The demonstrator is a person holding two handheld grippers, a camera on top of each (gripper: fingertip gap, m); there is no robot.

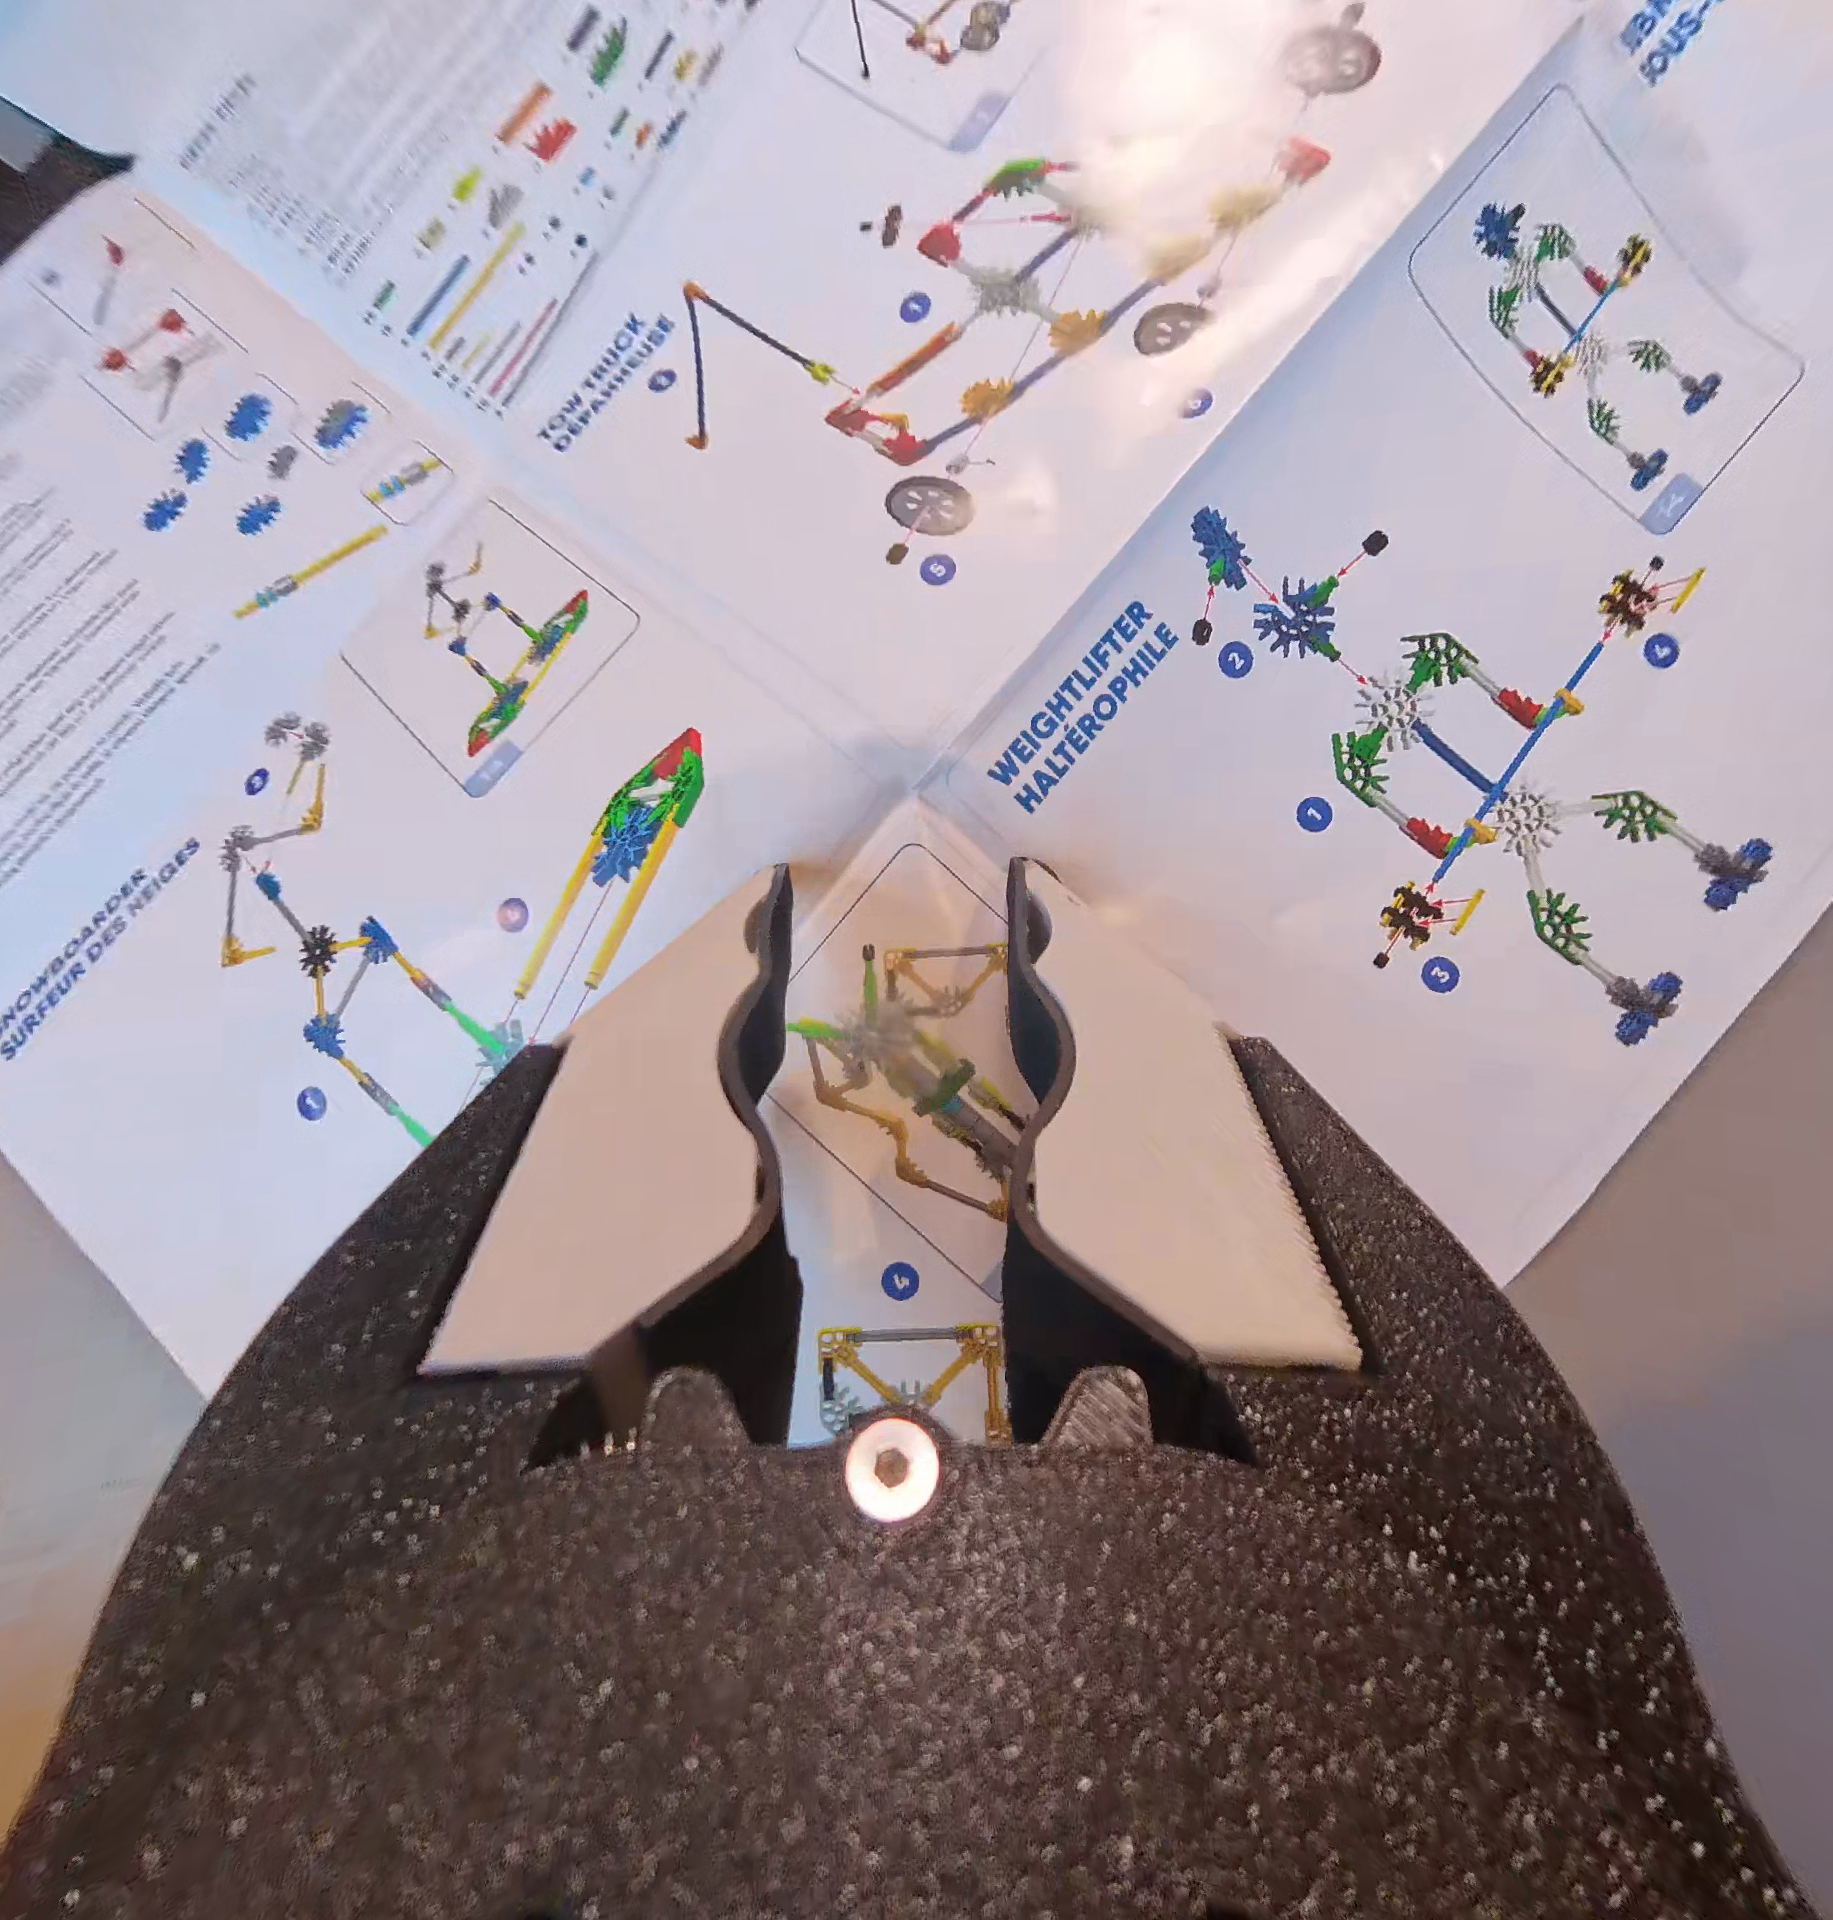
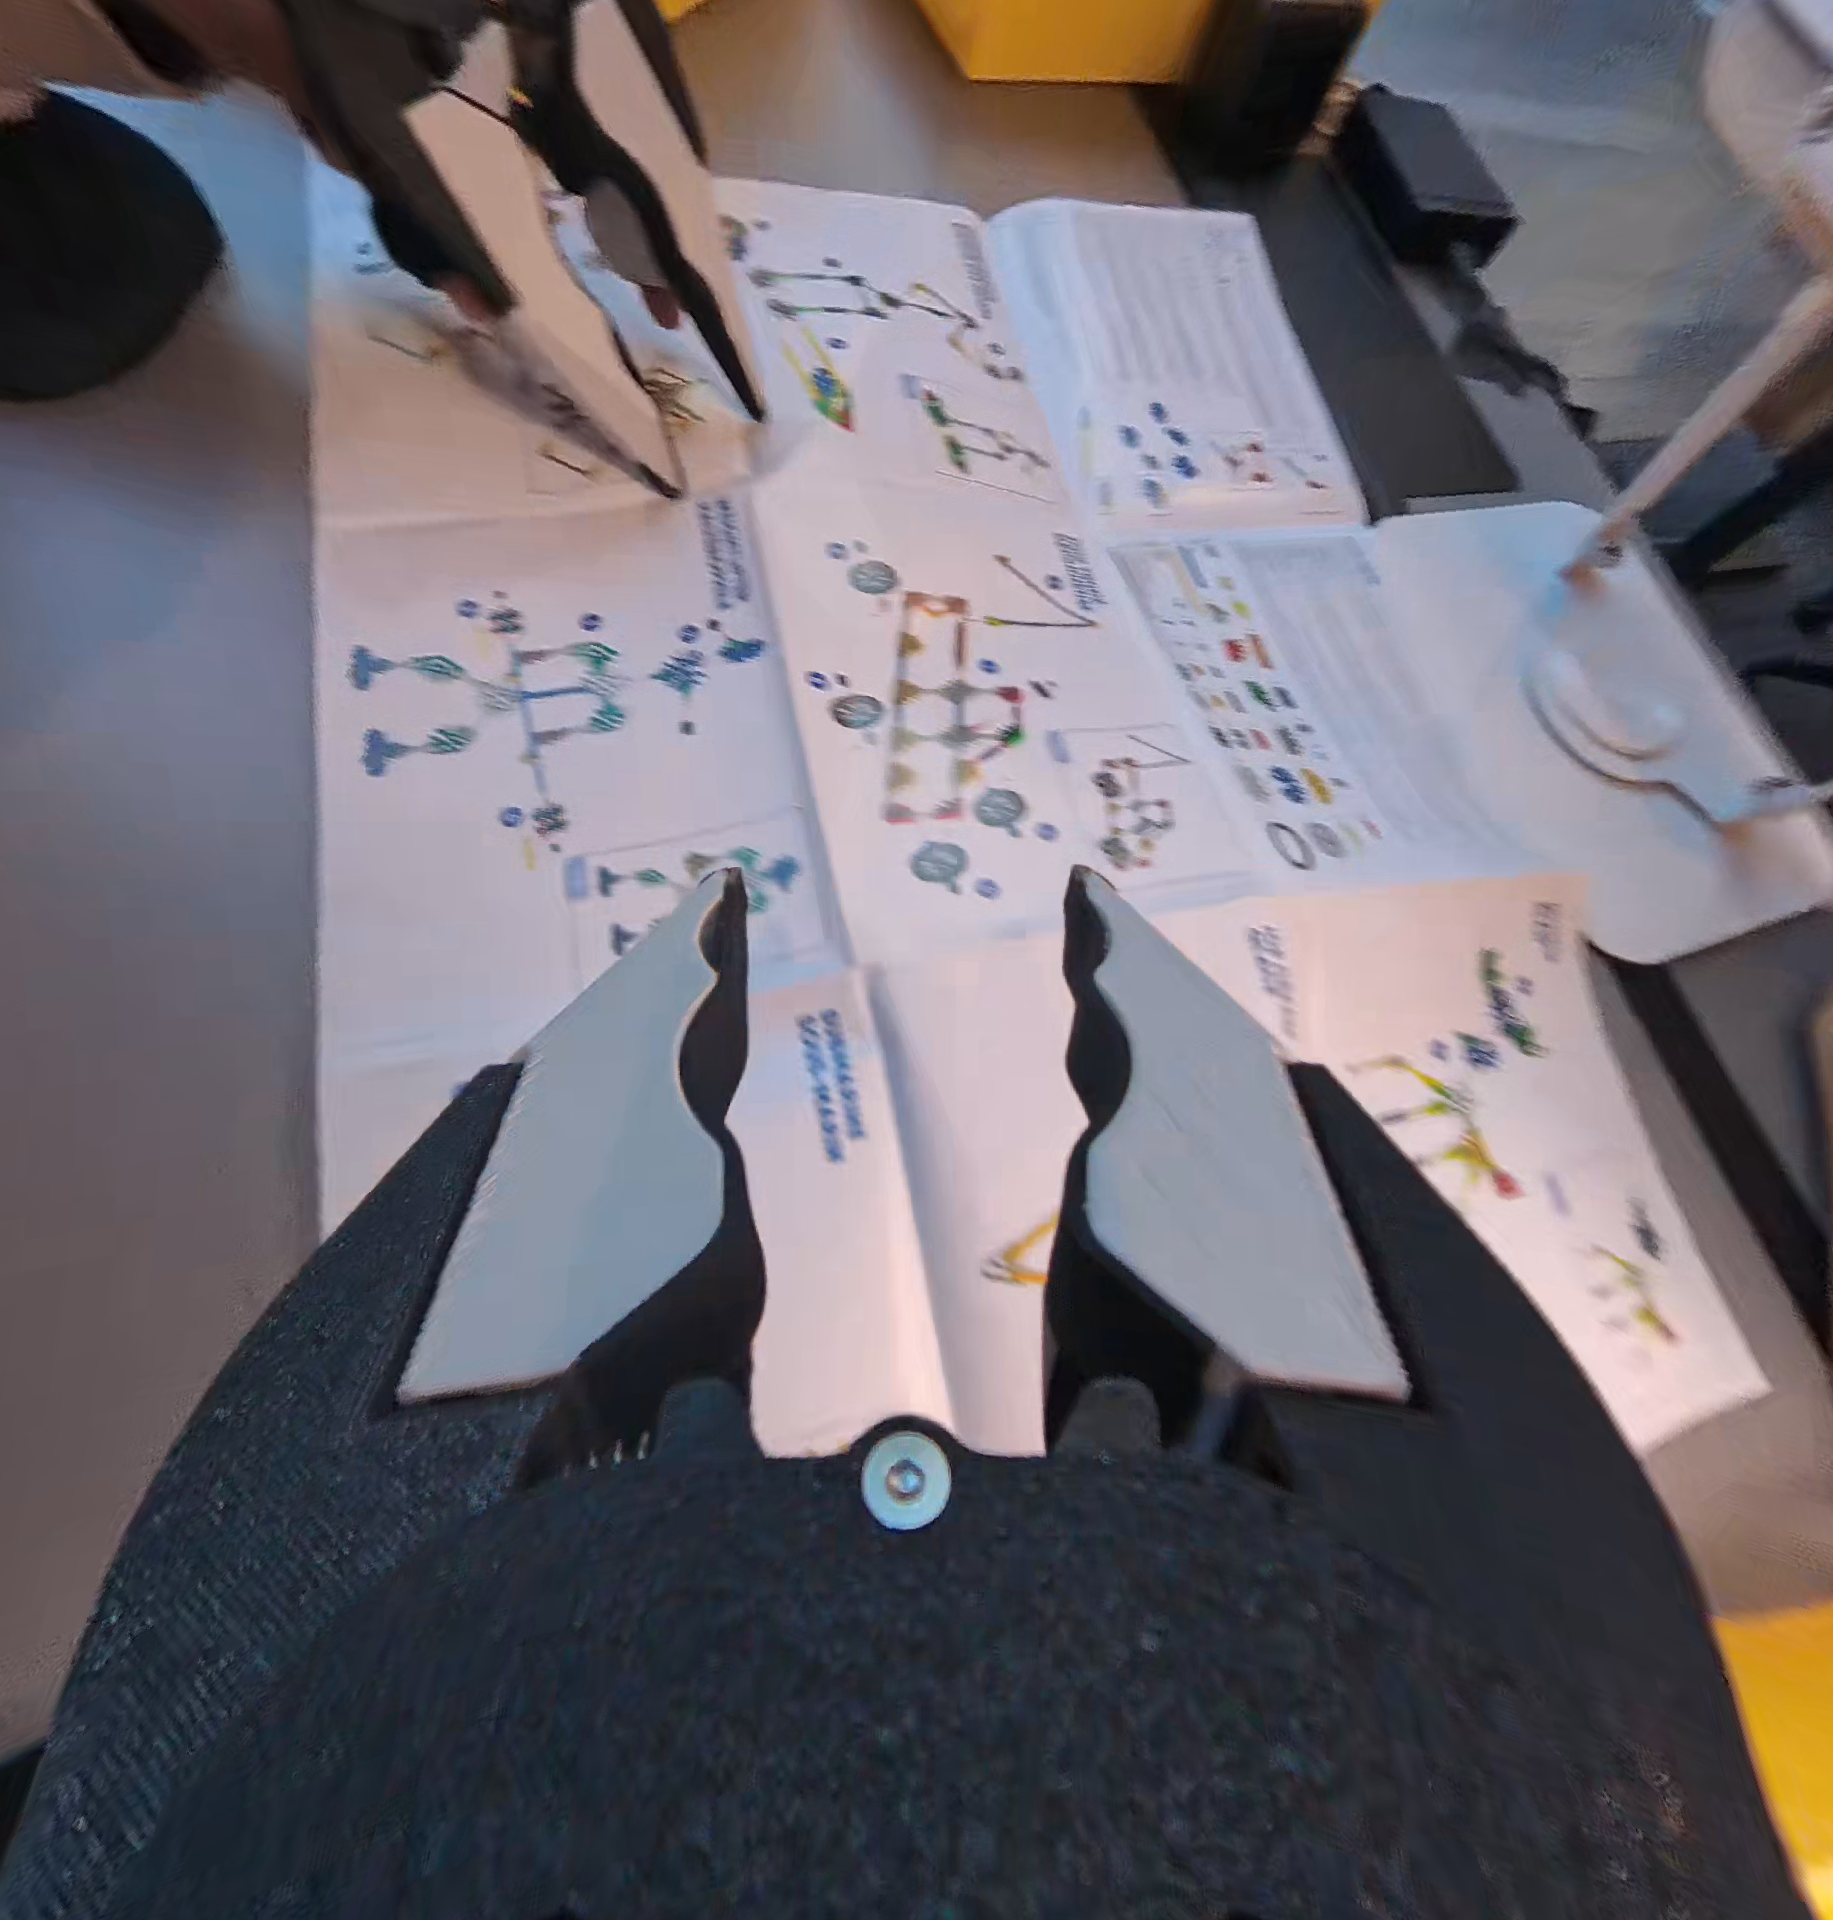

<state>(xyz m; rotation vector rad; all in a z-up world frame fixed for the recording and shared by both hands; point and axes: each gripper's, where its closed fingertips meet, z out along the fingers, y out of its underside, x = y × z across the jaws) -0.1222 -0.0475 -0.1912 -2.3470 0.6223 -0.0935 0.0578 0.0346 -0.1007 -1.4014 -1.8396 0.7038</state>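
A large unfolded instruction sheet [image 1: 746, 540] printed with colourful building-toy diagrams lies on a grey-beige table [image 1: 50, 1299]. My left gripper [image 1: 901, 868] is partly open, its tips down at the sheet on either side of a raised fold peak [image 1: 912, 805]. A printed panel shows between its fingers. In the right wrist view the same sheet [image 2: 600, 727] spreads across the table and the left gripper [image 2: 714, 452] touches its far left part. My right gripper [image 2: 901, 883] is open and empty, hovering above the near part of the sheet, over a raised crease [image 2: 912, 1195].
A white stand base [image 2: 1618, 717] with a wooden rod rests on the sheet's right edge. A yellow box [image 2: 1057, 42] and black gear [image 2: 1431, 177] sit at the back. A dark round object [image 2: 60, 239] lies far left. A yellow surface [image 2: 1805, 1766] shows at lower right. The tips of one gripper are about 25 cm away from the tips of the other.
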